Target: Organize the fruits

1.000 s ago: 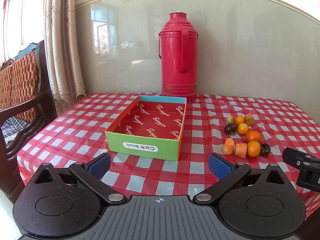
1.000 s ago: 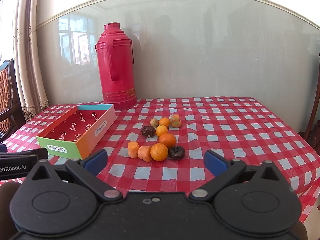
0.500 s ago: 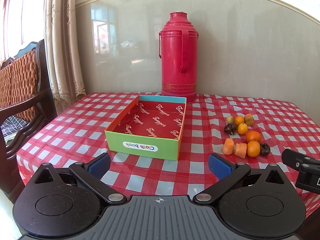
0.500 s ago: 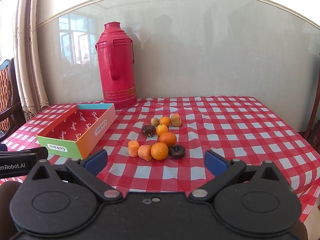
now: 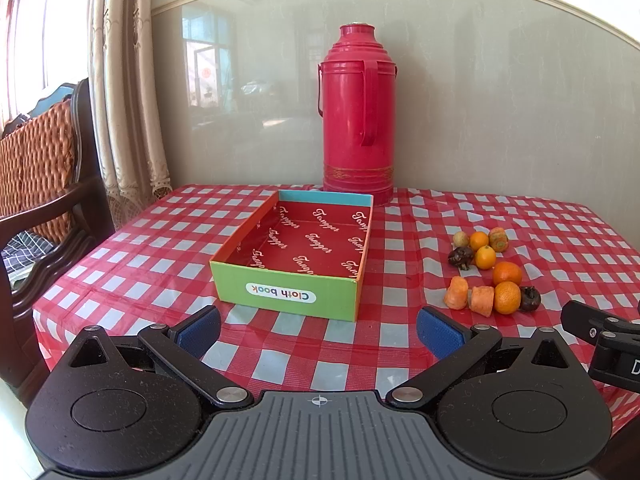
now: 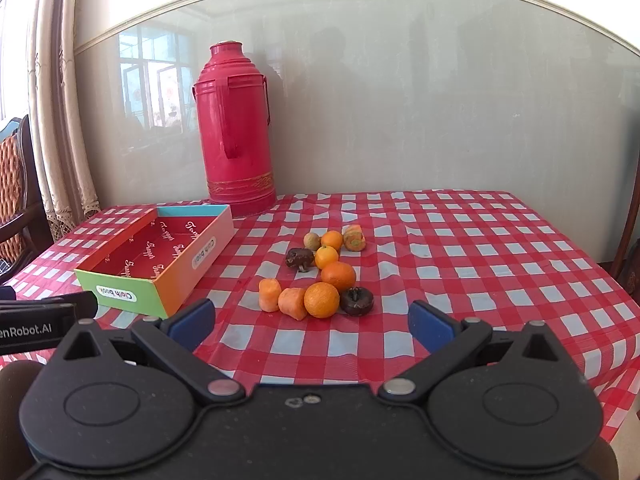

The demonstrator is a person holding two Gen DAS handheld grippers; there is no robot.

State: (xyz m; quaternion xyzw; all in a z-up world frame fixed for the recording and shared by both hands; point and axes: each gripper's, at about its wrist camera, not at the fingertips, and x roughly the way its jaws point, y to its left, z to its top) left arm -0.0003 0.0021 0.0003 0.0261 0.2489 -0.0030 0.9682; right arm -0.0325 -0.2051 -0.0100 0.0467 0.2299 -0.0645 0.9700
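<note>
Both tools, left (image 5: 318, 330) & right (image 6: 312, 324), spread wide, holding nothing; fruit pile (image 6: 320, 272) sits on tabletop (image 6: 460, 264) beside empty box (image 5: 290, 254). Pre-grasp step, likely: you reach right, pinch nearest orange (image 6: 321, 300).

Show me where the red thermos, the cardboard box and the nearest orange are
red thermos (image 6: 236, 148): right wrist view, middle of its body.
cardboard box (image 5: 286, 296): left wrist view, green front wall.
nearest orange (image 6: 321, 300): right wrist view, centre of its peel.

Left gripper (image 5: 318, 330) jaws spread wide, right gripper (image 6: 312, 322) likewise, both empty
</note>
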